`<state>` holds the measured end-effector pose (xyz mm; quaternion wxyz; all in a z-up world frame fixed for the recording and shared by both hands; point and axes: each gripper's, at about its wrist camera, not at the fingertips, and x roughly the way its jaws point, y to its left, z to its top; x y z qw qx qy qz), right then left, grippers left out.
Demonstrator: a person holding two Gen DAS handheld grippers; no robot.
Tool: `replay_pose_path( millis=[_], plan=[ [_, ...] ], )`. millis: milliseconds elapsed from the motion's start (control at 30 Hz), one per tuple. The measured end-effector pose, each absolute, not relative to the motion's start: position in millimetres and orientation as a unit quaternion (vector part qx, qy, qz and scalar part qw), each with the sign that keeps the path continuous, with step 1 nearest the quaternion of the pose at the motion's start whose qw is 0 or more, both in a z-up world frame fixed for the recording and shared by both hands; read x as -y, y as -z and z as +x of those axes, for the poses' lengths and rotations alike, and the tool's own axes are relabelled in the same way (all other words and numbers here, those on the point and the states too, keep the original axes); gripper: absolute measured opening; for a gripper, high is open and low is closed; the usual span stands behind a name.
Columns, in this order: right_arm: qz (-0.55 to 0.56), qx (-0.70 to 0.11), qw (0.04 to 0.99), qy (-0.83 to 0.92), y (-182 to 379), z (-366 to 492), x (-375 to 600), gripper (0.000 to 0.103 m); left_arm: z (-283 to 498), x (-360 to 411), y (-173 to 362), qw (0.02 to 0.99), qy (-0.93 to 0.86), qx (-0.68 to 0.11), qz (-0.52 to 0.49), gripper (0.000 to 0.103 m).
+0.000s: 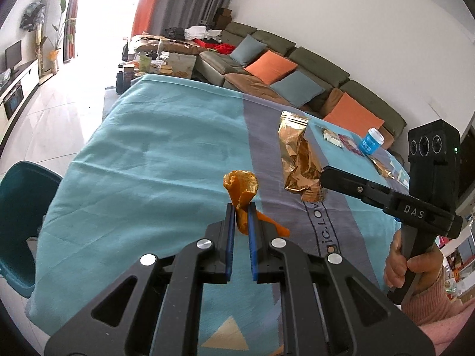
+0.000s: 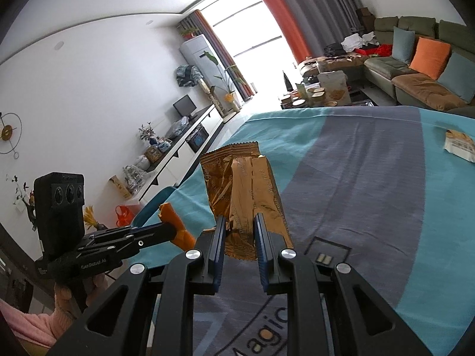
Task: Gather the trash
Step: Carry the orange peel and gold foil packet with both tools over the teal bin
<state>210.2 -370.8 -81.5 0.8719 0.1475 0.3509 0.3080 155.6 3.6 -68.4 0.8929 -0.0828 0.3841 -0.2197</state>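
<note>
My left gripper [image 1: 241,207] is shut on a crumpled orange wrapper [image 1: 242,188], which sticks up above the fingertips over the teal and grey tablecloth [image 1: 148,154]. My right gripper [image 2: 240,221] is shut on a large gold foil bag [image 2: 237,178], held upright above the cloth. In the left wrist view the right gripper [image 1: 322,178] enters from the right with the gold foil bag [image 1: 297,160] at its tip. The right wrist view shows the left gripper [image 2: 173,228] at lower left with the orange wrapper [image 2: 175,222] in it.
More litter lies on the far right of the table: a blue cup [image 1: 371,142], small packets [image 1: 332,138] and a white snack packet [image 2: 460,145]. A teal chair [image 1: 20,222] stands at the table's left edge. A sofa [image 1: 297,71] with cushions lines the wall behind.
</note>
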Motion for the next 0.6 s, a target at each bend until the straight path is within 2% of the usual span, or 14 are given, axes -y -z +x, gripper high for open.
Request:
replay_pose_path(
  millis=[600],
  plan=[
    [0.131, -0.356, 0.859, -0.342, 82, 216, 337, 0.018, 136, -36, 59, 0.904, 0.182, -0.376, -0.093, 0.009]
  ],
)
